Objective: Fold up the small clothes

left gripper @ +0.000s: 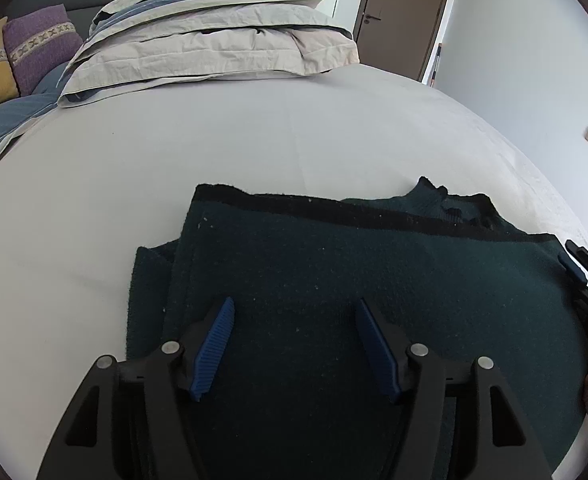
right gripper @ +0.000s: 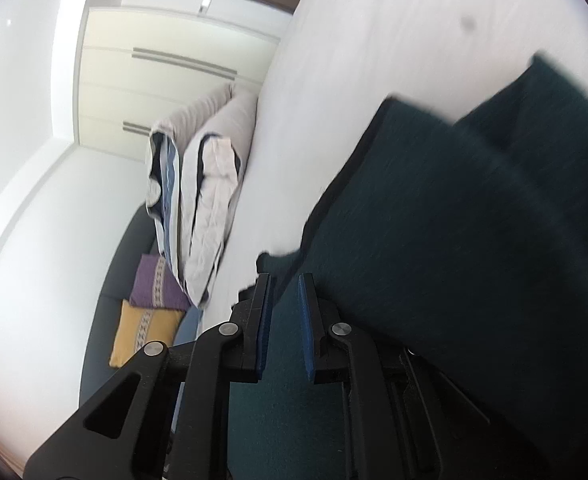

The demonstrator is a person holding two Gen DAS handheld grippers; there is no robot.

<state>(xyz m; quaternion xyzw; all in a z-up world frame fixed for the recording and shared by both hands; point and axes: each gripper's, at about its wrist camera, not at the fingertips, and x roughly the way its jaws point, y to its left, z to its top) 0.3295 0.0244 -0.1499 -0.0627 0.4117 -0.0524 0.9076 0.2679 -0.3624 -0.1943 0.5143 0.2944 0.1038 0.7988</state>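
Sweater (left gripper: 333, 272), dark green, lies on white bed (left gripper: 214, 160) partly folded — one layer doubled over. Left gripper (left gripper: 294, 344) hovers above, jaws wide, empty. Right gripper (right gripper: 285, 320) jaws narrowed around sweater's edge — grip uncertain. Further folds left.

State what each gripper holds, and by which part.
The left gripper holds nothing; its jaws gape over the dark green knitted garment. The right gripper has that garment's edge between nearly closed jaws; a firm pinch cannot be told.
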